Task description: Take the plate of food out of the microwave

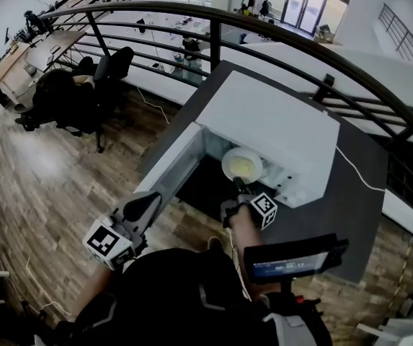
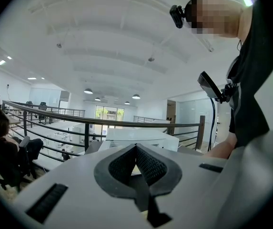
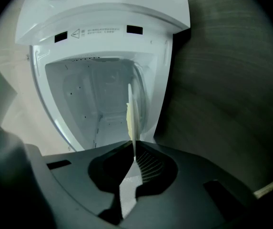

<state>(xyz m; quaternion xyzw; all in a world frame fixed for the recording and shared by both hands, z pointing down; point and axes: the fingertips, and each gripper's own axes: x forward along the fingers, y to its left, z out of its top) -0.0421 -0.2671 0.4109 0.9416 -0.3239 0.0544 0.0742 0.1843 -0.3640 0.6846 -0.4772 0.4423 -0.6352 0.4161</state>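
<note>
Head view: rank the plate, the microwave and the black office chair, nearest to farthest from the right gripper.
1. The plate, clamped by its rim in the right gripper.
2. The microwave, just behind it.
3. The black office chair, far off, upper left.

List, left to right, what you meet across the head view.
Seated person → left gripper → plate of food → dark device with a screen. The right gripper and the microwave overlap the plate, so they are left out.
</note>
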